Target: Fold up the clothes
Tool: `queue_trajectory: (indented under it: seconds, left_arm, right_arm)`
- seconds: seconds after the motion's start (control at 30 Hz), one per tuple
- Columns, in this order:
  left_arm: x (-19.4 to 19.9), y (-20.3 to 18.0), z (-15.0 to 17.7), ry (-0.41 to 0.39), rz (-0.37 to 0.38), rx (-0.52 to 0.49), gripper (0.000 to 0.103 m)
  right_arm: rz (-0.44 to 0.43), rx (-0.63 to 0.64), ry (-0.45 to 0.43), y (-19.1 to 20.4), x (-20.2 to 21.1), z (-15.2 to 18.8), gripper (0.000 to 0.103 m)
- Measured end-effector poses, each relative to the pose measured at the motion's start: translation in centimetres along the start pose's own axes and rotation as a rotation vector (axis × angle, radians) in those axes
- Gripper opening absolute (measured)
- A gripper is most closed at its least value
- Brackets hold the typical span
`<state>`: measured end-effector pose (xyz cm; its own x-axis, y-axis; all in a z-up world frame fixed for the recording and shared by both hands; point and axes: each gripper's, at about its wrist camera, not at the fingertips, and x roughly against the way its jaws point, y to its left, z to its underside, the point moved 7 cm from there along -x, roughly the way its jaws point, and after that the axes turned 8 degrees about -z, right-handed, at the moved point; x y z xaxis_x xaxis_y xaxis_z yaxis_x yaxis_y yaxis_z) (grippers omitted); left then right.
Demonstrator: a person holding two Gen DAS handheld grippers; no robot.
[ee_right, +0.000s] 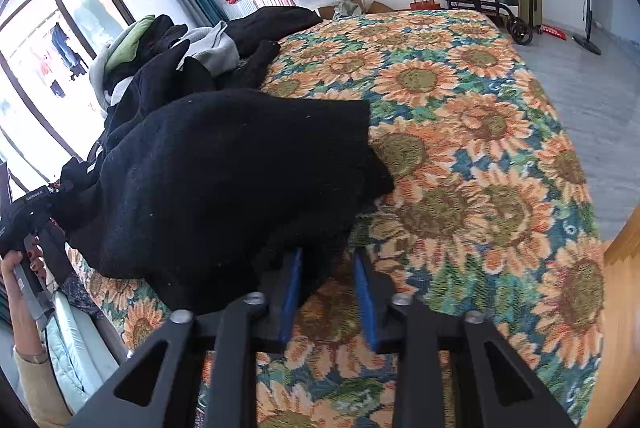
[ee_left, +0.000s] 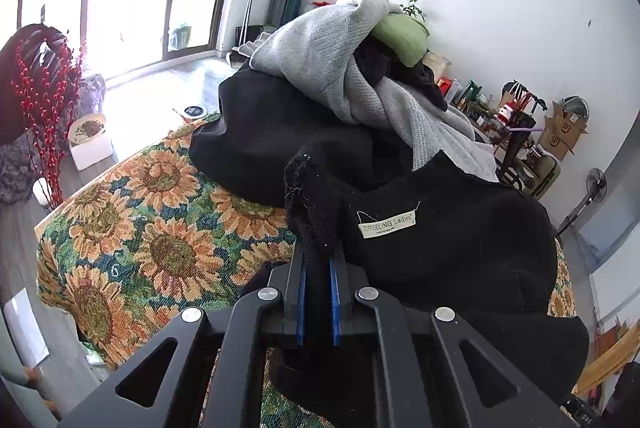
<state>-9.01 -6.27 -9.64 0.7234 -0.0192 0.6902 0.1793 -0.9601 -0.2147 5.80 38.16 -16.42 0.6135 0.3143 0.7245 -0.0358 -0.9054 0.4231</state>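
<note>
I am early in the fold of the black knit garment point(ee_right: 240, 179), which lies bunched on the bed point(ee_right: 460, 147) with its sunflower cover, just in front of the heap of unfolded clothes point(ee_left: 328, 67) in grey, green and black. My left tongs point(ee_left: 318, 268) are clamped narrow on a fuzzy black edge of the garment near its neck, the white label point(ee_left: 387, 224) just beside the grip. In the right wrist view my right tongs point(ee_right: 326, 268) stand partly apart over the near hem; a lobe of black cloth sits between the blue pads, but I see a gap on the right-hand side, so I judge they are not yet gripping. The person's hand point(ee_right: 20, 268) holding the left tool shows at that view's left edge.

The step in hand, I judge, is securing two corners so the piece can be spread flat. Next I need the right tongs to close on the hem, then draw both apart and lay the garment out on the open stretch of bed, clear of the heap.
</note>
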Motion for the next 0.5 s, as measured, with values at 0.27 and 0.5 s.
queue_trajectory:
  seconds: [0.27,0.5]
  left_arm:
    - [1.4,-0.5,-0.8,-0.052,0.098,0.054,0.009]
    - [5.4,-3.5,-2.0,-0.16,0.169,-0.015,0.009]
  right_arm:
    - [-0.053,-0.039,-0.196,0.4,2.8,-3.6,0.003]
    - [-0.058,-0.019,-0.455,1.0,10.6,-7.9,0.003]
